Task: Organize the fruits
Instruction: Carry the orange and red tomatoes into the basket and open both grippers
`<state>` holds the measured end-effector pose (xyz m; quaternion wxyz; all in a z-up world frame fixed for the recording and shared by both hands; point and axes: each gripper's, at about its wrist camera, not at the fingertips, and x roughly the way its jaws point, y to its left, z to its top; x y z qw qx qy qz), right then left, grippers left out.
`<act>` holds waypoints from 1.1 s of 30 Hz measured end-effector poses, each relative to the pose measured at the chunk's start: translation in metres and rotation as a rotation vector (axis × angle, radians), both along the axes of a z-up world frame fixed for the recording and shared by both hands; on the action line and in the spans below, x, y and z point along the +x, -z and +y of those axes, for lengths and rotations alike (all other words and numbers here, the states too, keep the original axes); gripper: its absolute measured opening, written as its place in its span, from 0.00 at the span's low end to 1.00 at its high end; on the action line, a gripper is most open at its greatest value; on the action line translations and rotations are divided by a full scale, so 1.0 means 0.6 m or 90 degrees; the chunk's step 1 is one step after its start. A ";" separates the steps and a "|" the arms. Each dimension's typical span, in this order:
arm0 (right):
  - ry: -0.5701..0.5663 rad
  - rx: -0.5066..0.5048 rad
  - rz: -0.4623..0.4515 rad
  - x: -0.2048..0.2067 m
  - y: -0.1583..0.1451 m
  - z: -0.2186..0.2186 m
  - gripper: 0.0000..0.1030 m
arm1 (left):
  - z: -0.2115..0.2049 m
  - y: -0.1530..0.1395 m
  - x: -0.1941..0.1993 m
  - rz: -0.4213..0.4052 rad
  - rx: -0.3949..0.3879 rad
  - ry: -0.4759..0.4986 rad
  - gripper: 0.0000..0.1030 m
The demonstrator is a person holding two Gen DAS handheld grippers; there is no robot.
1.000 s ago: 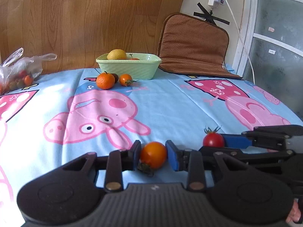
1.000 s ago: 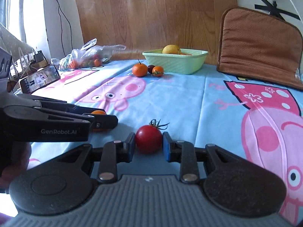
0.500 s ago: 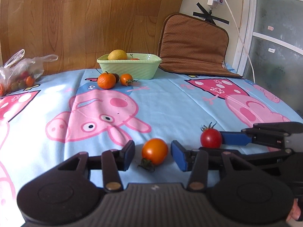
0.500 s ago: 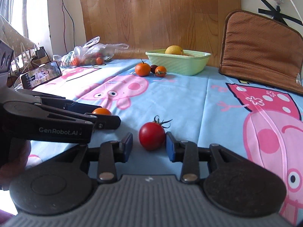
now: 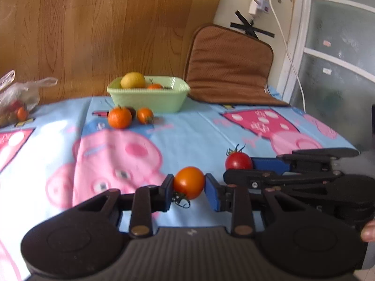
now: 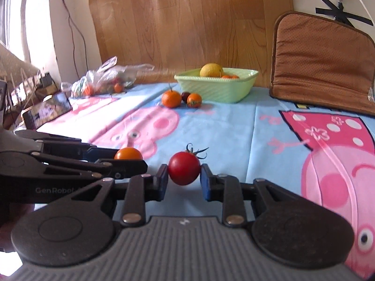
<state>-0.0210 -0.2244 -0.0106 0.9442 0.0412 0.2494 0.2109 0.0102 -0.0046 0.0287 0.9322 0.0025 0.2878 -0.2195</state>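
From the left wrist camera: the left gripper (image 5: 189, 187) has just been closing, and its blue pads now pinch the orange tomato (image 5: 189, 182) from both sides, the green stem dangling underneath. The green bowl (image 5: 150, 98) is our landmark at the far end of the cartoon-pig tablecloth (image 5: 206, 131). It holds a yellow fruit (image 5: 133, 80), and just in front of it lie a mandarin (image 5: 119, 117) and a small orange tomato (image 5: 145, 115). The held tomato sits well in front of the bowl. Nearer than the bowl and to its right, the right gripper (image 5: 241, 164) reaches in from the side with the red tomato (image 5: 238, 160) at its tips.

Over to the right wrist camera: the right gripper (image 6: 184, 179) has also just been closing, pads pressed onto the red tomato (image 6: 184, 168), stem pointing up. It too is well in front of the green bowl (image 6: 215, 89). Left of it, the left gripper (image 6: 131, 161) clamps the orange tomato (image 6: 128, 153). A plastic bag (image 6: 110, 79) of fruit lies left of the bowl, a brown cushion (image 6: 321, 63) stands to its right.
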 end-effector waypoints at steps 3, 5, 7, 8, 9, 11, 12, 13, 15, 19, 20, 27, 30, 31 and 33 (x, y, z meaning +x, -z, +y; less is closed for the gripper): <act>0.007 0.005 -0.027 0.050 -0.023 0.000 0.31 | 0.000 -0.035 0.061 -0.029 -0.008 -0.008 0.27; 0.015 0.006 -0.045 0.092 -0.037 -0.001 0.31 | -0.007 -0.054 0.106 -0.050 0.000 -0.019 0.27; 0.029 0.014 -0.053 0.138 -0.049 -0.003 0.31 | -0.011 -0.068 0.158 -0.059 -0.004 -0.026 0.27; 0.035 0.021 -0.054 0.162 -0.053 -0.007 0.31 | -0.013 -0.073 0.185 -0.058 -0.009 -0.029 0.27; 0.042 0.027 -0.054 0.186 -0.057 -0.010 0.31 | -0.015 -0.075 0.212 -0.057 -0.013 -0.034 0.27; 0.052 0.033 -0.055 0.227 -0.058 -0.014 0.31 | -0.022 -0.071 0.261 -0.055 -0.013 -0.044 0.27; 0.057 0.033 -0.054 0.246 -0.057 -0.015 0.31 | -0.025 -0.067 0.282 -0.054 -0.013 -0.047 0.27; 0.063 0.031 -0.054 0.263 -0.054 -0.015 0.31 | -0.028 -0.061 0.303 -0.051 -0.011 -0.051 0.27; 0.069 0.028 -0.048 0.294 -0.045 -0.015 0.31 | -0.030 -0.046 0.334 -0.041 -0.008 -0.057 0.27; 0.076 0.027 -0.034 0.331 -0.029 -0.016 0.31 | -0.036 -0.023 0.375 -0.022 -0.006 -0.064 0.27; 0.077 0.030 -0.032 0.335 -0.027 -0.018 0.31 | -0.038 -0.019 0.379 -0.020 -0.006 -0.063 0.27; 0.083 0.027 -0.042 0.340 -0.024 -0.018 0.32 | -0.042 -0.006 0.400 -0.009 -0.002 -0.072 0.28; 0.084 0.025 -0.045 0.338 -0.026 -0.016 0.33 | -0.037 -0.012 0.394 -0.008 -0.005 -0.077 0.31; 0.089 0.026 -0.049 0.335 -0.029 -0.017 0.33 | -0.031 -0.017 0.388 -0.011 -0.012 -0.076 0.31; 0.095 0.031 -0.064 0.324 -0.036 -0.023 0.33 | -0.014 -0.030 0.373 -0.018 -0.032 -0.077 0.31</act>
